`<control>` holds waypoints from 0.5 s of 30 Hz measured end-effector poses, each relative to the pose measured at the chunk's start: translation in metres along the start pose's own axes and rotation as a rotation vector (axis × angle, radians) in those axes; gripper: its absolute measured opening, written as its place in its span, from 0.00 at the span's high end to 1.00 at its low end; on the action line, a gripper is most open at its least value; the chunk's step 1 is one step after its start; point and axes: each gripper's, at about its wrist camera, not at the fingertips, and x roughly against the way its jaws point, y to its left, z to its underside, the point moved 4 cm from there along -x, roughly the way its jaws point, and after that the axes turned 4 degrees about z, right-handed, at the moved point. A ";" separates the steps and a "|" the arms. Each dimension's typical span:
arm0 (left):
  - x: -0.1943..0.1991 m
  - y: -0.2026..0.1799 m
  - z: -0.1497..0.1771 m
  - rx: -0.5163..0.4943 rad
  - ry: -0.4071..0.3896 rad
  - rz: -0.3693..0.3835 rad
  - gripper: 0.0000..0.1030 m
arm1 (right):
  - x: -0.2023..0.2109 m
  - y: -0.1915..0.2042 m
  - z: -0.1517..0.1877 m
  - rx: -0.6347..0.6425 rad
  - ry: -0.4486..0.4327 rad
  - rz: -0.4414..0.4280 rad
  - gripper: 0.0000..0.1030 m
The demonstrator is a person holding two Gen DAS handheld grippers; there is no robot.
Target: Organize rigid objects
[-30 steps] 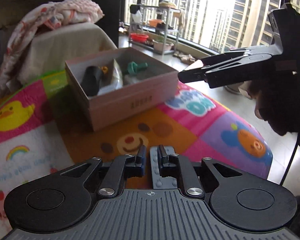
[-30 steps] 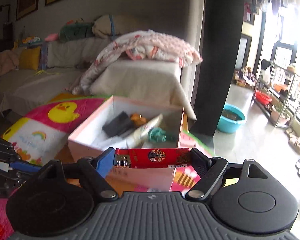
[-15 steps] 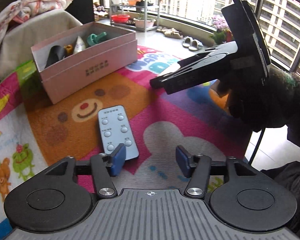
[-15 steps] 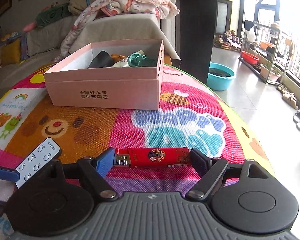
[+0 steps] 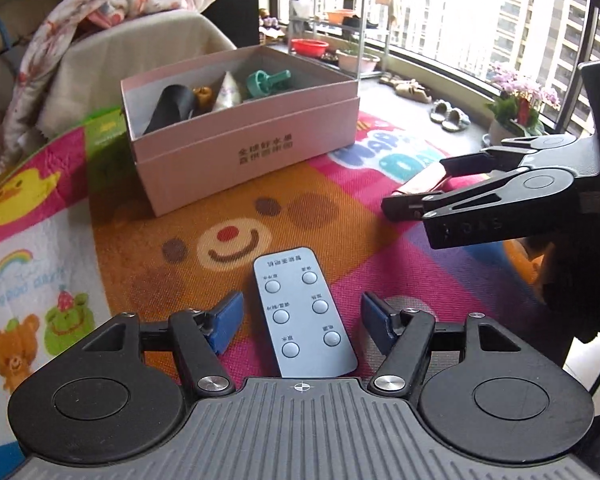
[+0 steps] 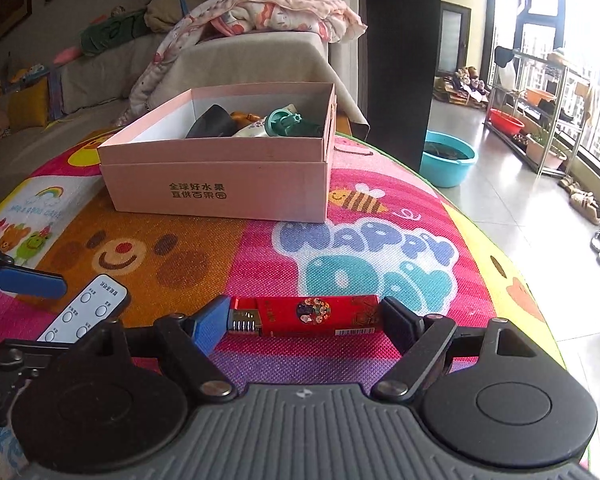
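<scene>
A grey remote control (image 5: pixel 304 312) lies flat on the colourful play mat, between the open fingers of my left gripper (image 5: pixel 302 318), which do not touch it. It also shows in the right wrist view (image 6: pixel 85 307). My right gripper (image 6: pixel 304 320) is shut on a red lighter (image 6: pixel 306 315), held crosswise just above the mat; it shows in the left wrist view (image 5: pixel 410 200) at the right. An open pink box (image 5: pixel 244 148) (image 6: pixel 220 184) stands farther back and holds a black object, a teal plastic piece (image 5: pixel 266 81) and a white tube.
The mat (image 6: pixel 380 248) covers a raised surface whose edge drops to the tiled floor on the right. A sofa with a blanket (image 6: pixel 268 12) is behind the box. A blue basin (image 6: pixel 448 158) and a metal rack (image 6: pixel 540 112) stand on the floor.
My left gripper let go of the remote, which now lies on the mat, and its fingers opened. Both grippers pulled back from the box and lowered toward the mat. The right still holds the lighter.
</scene>
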 end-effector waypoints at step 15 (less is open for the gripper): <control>0.025 -0.005 0.017 -0.079 -0.097 0.083 0.58 | 0.019 0.026 0.003 0.156 0.028 -0.032 0.21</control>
